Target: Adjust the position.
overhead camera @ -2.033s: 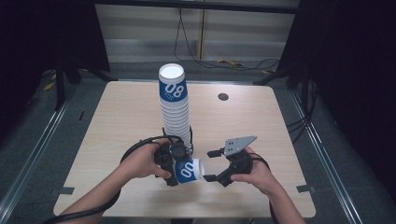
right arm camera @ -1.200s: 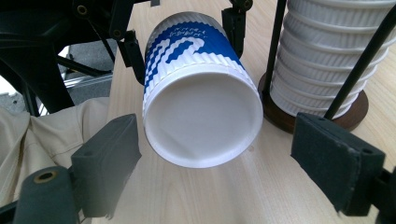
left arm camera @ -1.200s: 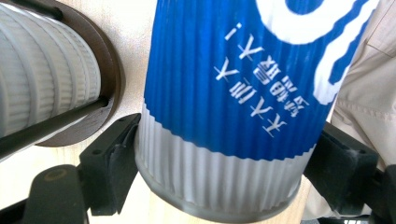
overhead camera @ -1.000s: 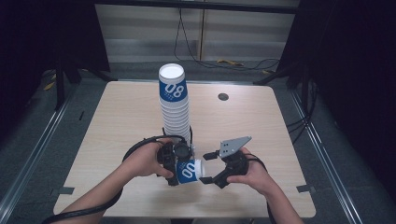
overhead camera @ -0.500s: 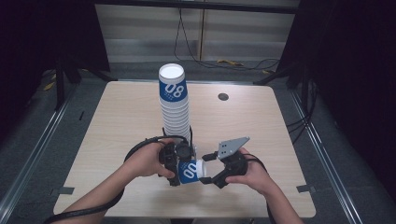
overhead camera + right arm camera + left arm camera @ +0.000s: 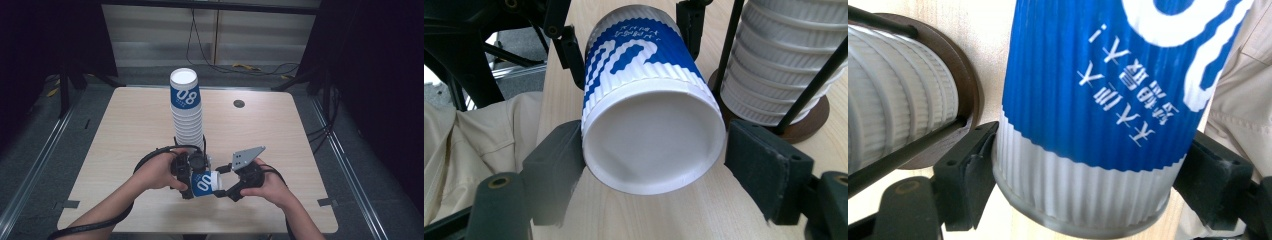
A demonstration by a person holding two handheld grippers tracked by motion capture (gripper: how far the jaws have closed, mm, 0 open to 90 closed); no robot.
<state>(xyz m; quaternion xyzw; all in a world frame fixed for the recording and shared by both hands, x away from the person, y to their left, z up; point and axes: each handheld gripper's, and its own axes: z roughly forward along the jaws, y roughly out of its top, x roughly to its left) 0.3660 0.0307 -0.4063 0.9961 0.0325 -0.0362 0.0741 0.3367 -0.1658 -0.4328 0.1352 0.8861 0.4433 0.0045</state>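
A ribbed paper cup (image 6: 204, 183), blue with white print and a plain white band near the bottom, is held sideways just above the pale wood-grain table (image 6: 130, 130), near its front edge. The corrugated wall is seen close up in the left gripper view (image 6: 1093, 115), where the matte black jaws of the left gripper (image 6: 186, 177) are pressed against both sides of the white band, so the cup is pinched there.

The smooth white base of the cup (image 6: 651, 142) is faced by the right gripper (image 6: 223, 182). Its jaws have just been closing with the cup's bottom end between them. The left pad looks to be touching the cup wall, while a thin gap is seen at the right pad, so a full grip can't be called yet.

Right behind, a tall stack of the same ribbed cups (image 6: 187, 115) is kept on a round dark-brown base (image 6: 809, 117) with thin black rods alongside.
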